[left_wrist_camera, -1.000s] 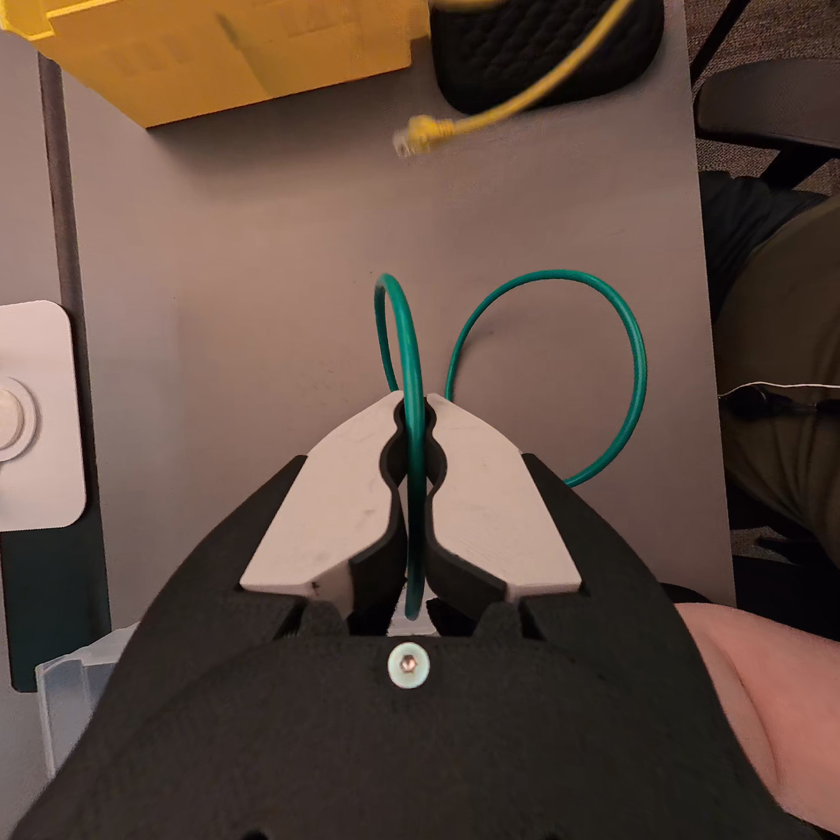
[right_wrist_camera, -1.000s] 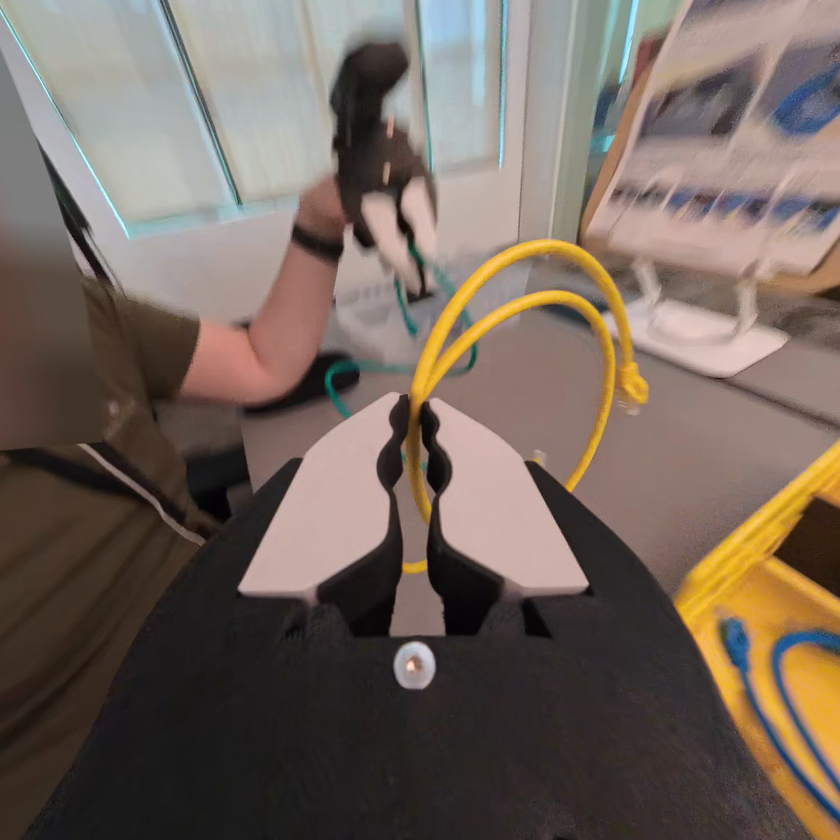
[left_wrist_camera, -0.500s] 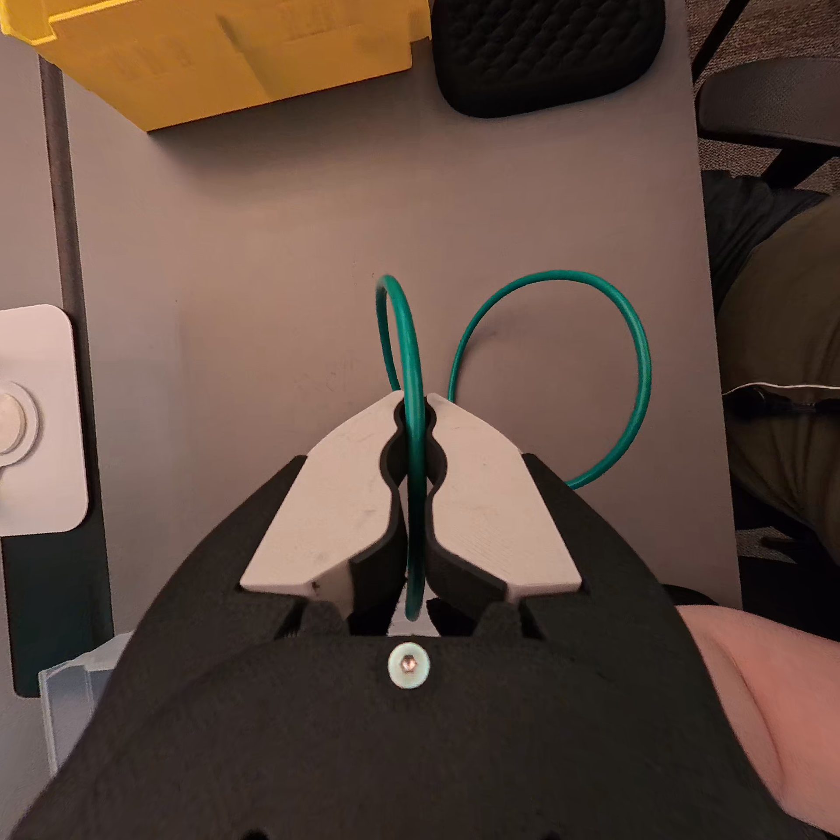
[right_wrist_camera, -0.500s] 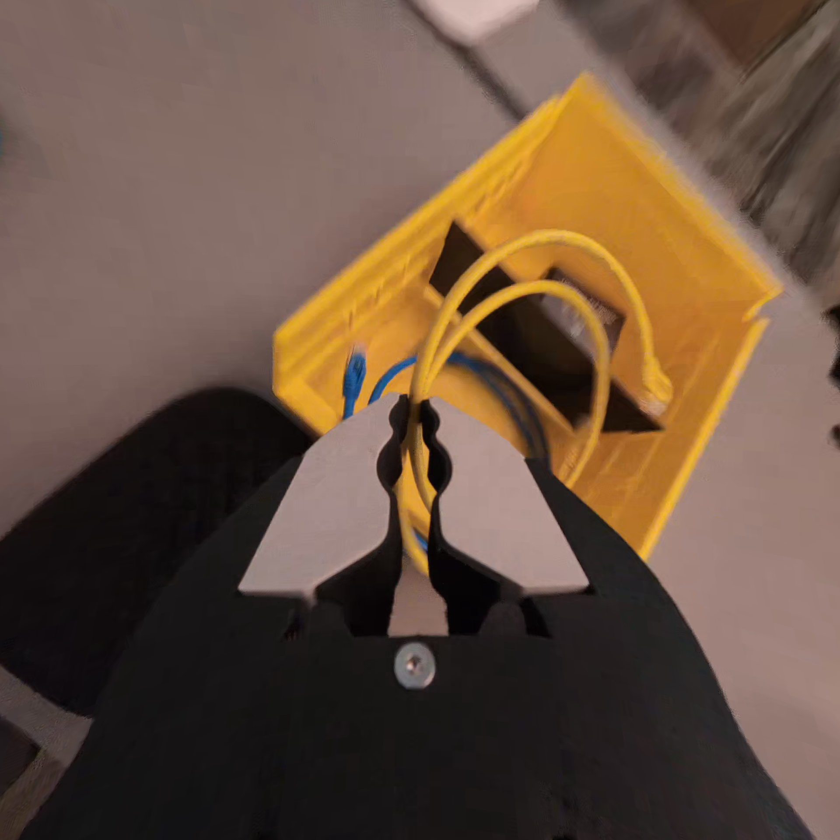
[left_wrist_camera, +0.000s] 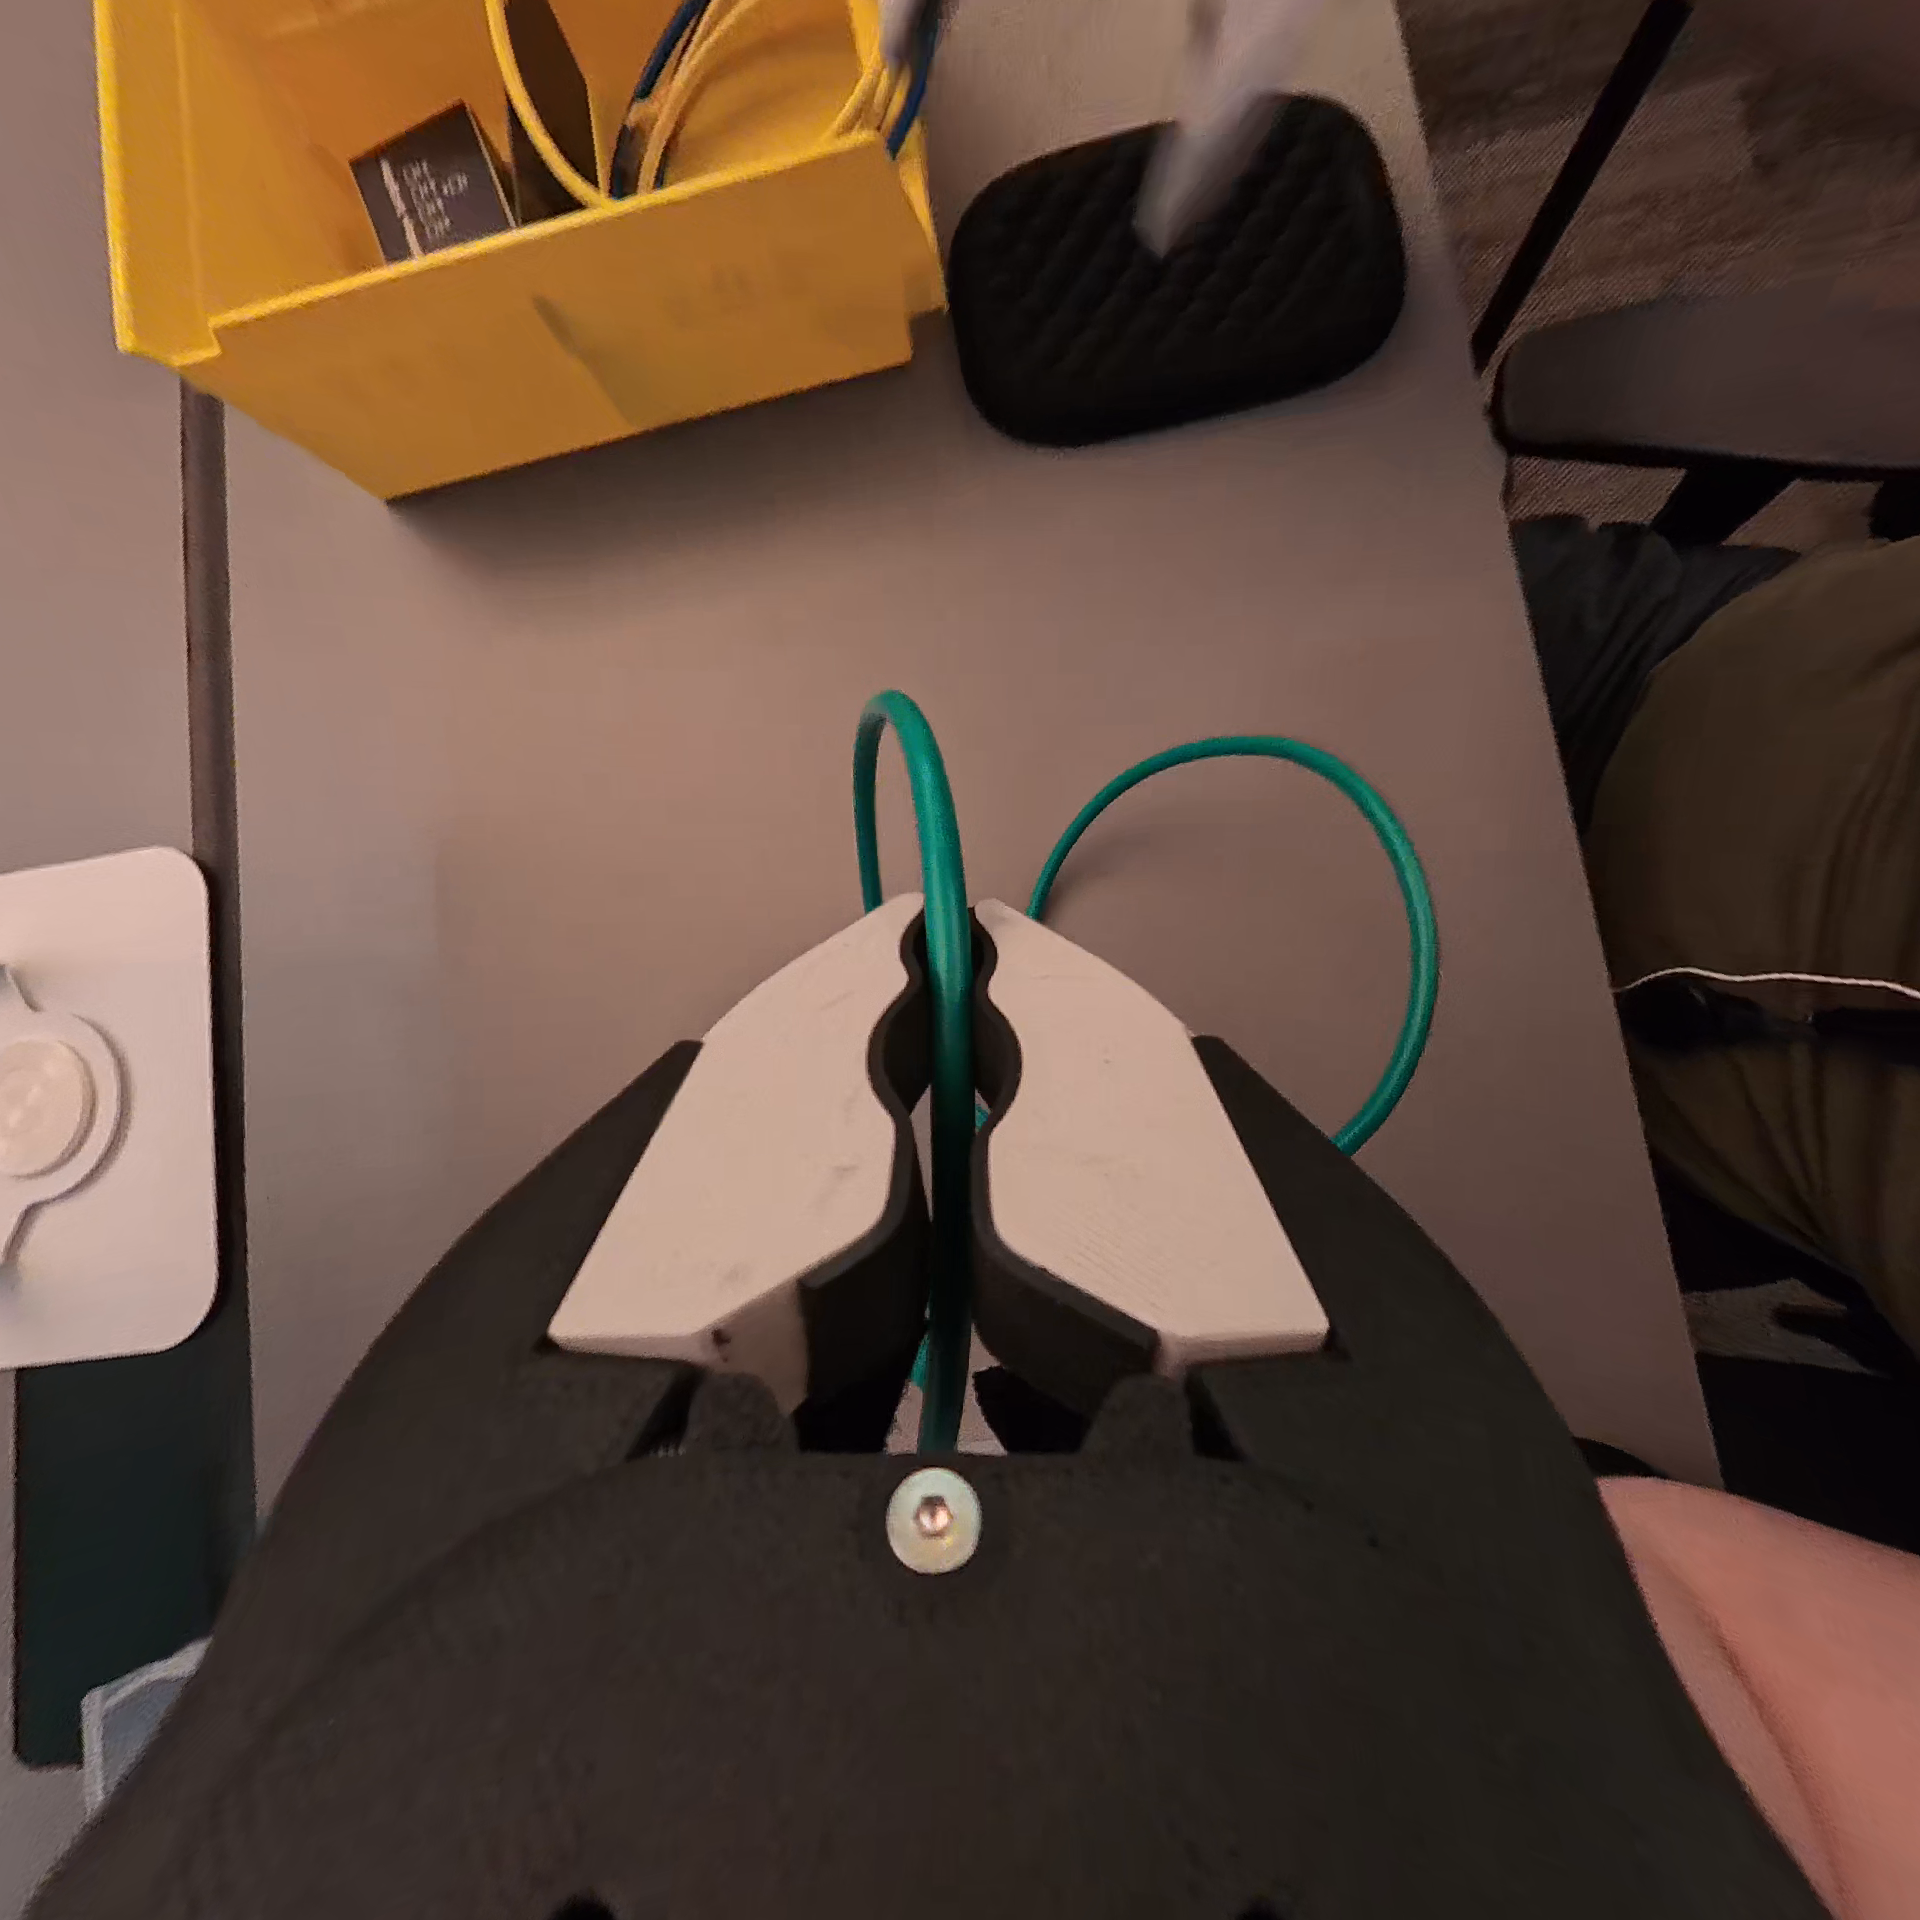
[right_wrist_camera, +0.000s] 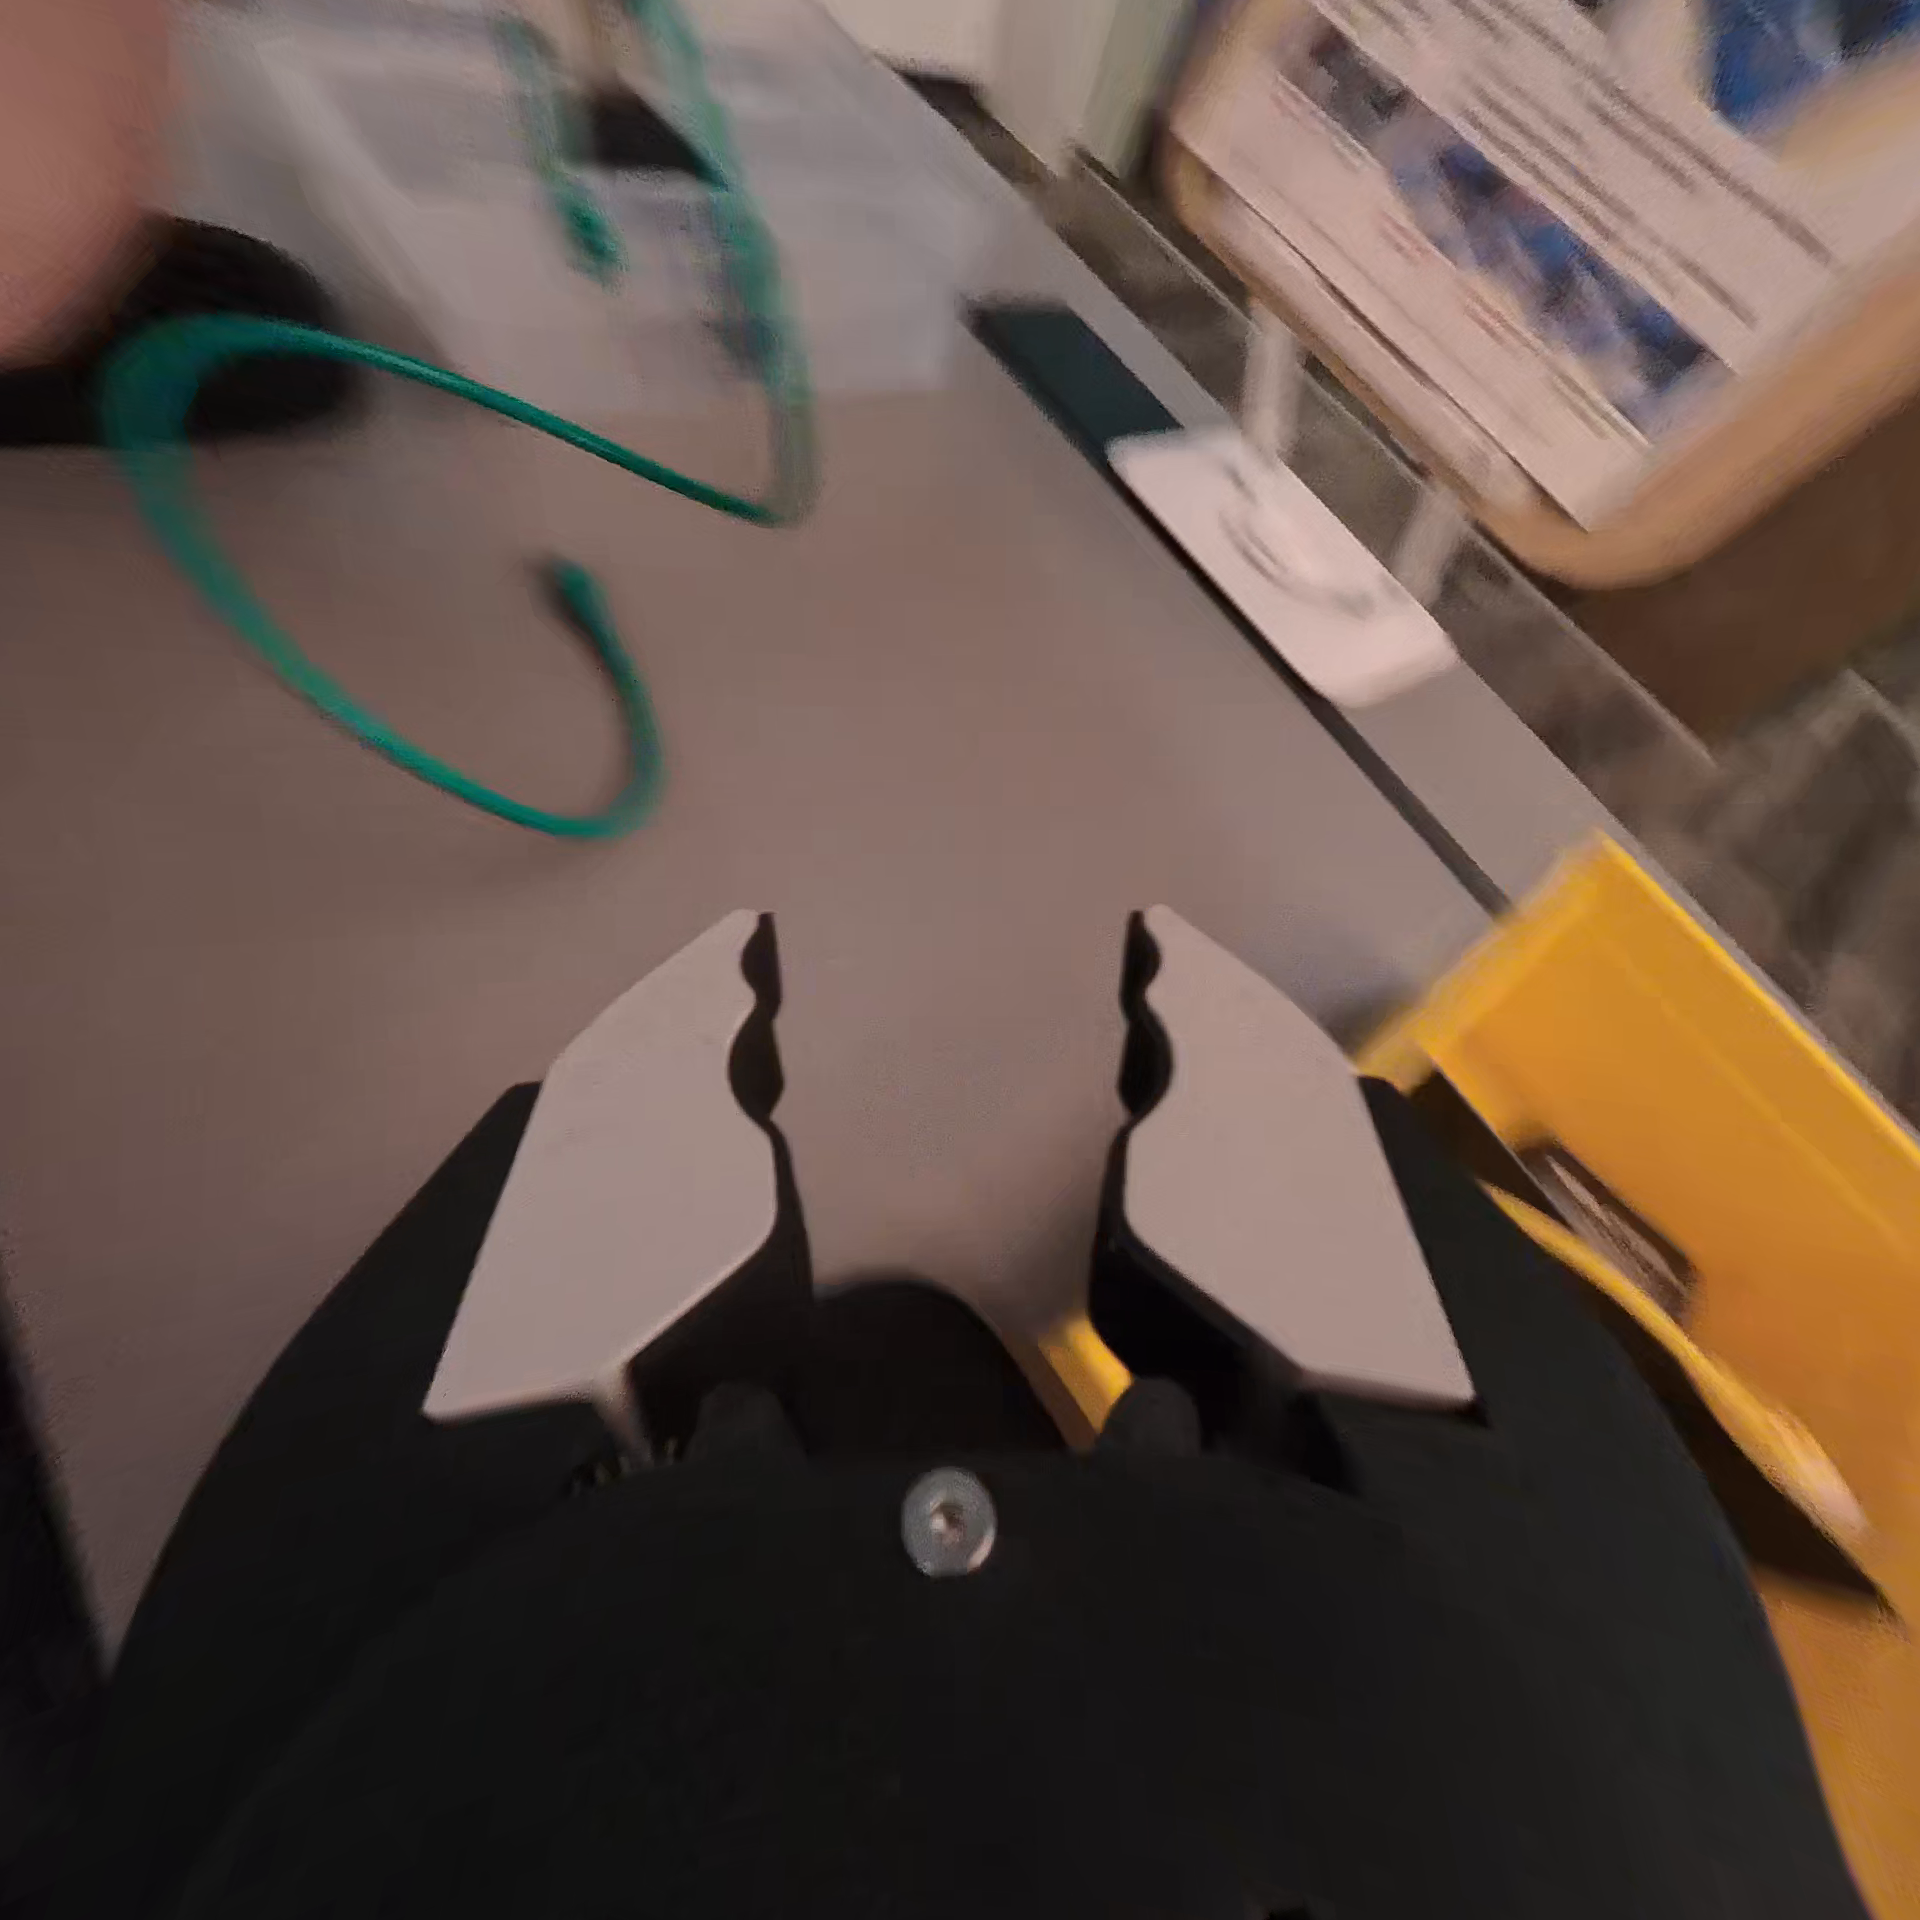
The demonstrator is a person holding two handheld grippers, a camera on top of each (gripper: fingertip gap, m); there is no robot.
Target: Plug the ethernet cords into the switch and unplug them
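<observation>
The left gripper (left_wrist_camera: pixel 943 925) was clamped on a green ethernet cord (left_wrist_camera: pixel 1392 935), which was pinched in the notch between the fingertips and looped out over the grey table (left_wrist_camera: pixel 623 675); its free plug (right_wrist_camera: pixel 574 594) was seen lying apart on the surface in the right wrist view. The right gripper (right_wrist_camera: pixel 951 935) was spread wide and held nothing, beside the yellow bin (left_wrist_camera: pixel 582 322), in which yellow and blue cords (left_wrist_camera: pixel 634 135) and a black box (left_wrist_camera: pixel 431 197), possibly the switch, were seen. Because the cord was gripped mid-length and not at the plug, it was judged that the connector could swing or twist and miss a port. A slip through the notch was also considered possible, and the blurred right view suggested fast motion that could snag the loop.
</observation>
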